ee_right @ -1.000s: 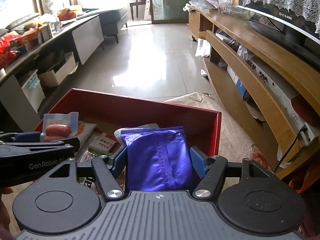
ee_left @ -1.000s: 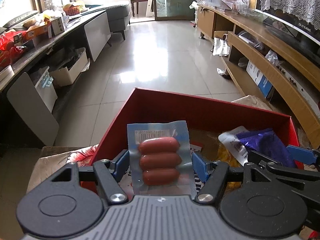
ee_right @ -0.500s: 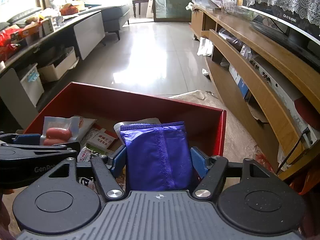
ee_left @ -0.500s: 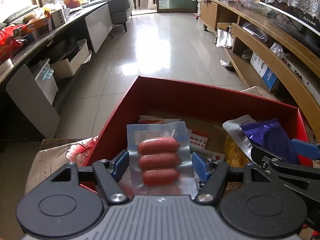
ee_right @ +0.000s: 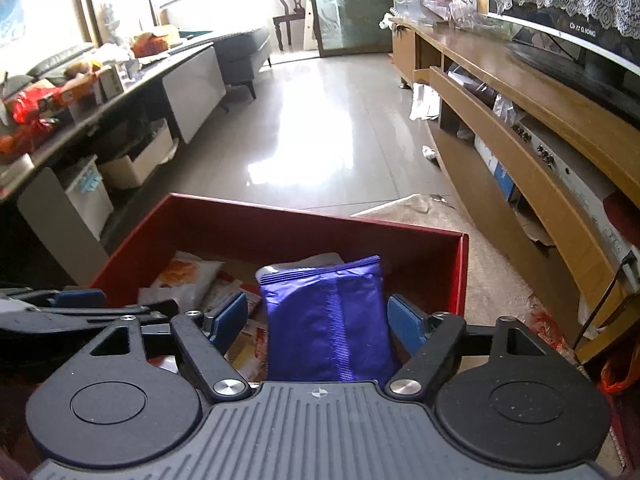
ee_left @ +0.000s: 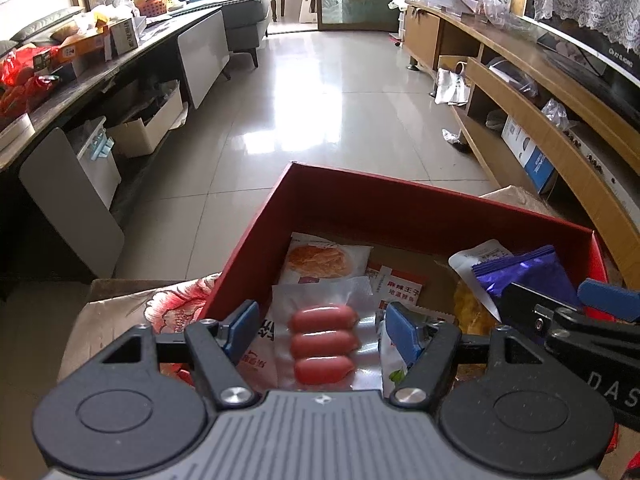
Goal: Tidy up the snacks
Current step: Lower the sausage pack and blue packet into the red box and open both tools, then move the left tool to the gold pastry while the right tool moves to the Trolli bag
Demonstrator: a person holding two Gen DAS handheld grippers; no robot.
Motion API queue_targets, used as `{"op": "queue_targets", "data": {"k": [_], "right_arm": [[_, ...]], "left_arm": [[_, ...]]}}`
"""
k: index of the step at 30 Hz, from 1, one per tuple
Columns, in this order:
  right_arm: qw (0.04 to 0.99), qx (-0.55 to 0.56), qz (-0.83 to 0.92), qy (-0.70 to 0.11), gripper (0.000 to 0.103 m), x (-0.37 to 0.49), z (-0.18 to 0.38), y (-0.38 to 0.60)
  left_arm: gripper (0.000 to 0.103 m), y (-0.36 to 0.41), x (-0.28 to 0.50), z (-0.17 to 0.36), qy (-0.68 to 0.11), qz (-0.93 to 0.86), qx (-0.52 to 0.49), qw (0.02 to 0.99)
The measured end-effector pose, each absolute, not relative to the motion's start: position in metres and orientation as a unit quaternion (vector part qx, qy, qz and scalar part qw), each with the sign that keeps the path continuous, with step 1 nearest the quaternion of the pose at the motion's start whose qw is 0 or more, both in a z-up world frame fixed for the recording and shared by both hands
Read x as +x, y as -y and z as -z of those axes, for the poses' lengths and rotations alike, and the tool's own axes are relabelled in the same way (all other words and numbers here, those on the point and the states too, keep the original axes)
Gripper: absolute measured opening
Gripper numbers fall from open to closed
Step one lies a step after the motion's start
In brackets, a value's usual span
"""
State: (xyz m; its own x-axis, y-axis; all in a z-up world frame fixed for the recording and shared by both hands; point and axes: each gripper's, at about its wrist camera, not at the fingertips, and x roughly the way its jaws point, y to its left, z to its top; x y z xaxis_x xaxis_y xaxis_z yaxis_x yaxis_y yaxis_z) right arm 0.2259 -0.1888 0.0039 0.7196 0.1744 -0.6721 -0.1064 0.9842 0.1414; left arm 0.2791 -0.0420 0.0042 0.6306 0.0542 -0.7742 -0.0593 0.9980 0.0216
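Your right gripper (ee_right: 318, 322) has just been spreading off the purple packet (ee_right: 328, 316); your left gripper (ee_left: 320, 330) is standing spread around the sausage pack (ee_left: 322, 344) over the red box (ee_left: 400, 216).

Both tools look alike: the left gripper (ee_left: 320, 330) and the right gripper (ee_right: 318, 320) have matte black bodies, a ribbed grey housing with a small cross mark, round black discs at each side, silver screws on the linkage arms, and blue-padded fingers (ee_left: 402, 334).
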Motion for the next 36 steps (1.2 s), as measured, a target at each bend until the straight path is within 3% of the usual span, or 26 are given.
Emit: {"op": "queue_targets", "data": {"k": [15,36], "right_arm": [[0.925,0.082,-0.106,-0.355,0.087,0.212,-0.022,0.190],[0.891,-0.039,-0.163,-0.423,0.087,0.132,-0.013,0.151]], "left_arm": [[0.072,0.028,0.250,-0.016,-0.427,-0.029,-0.010,0.904],[0.072,-0.015,0.153,0.029,-0.529,-0.043,-0.070,0.844]]}}
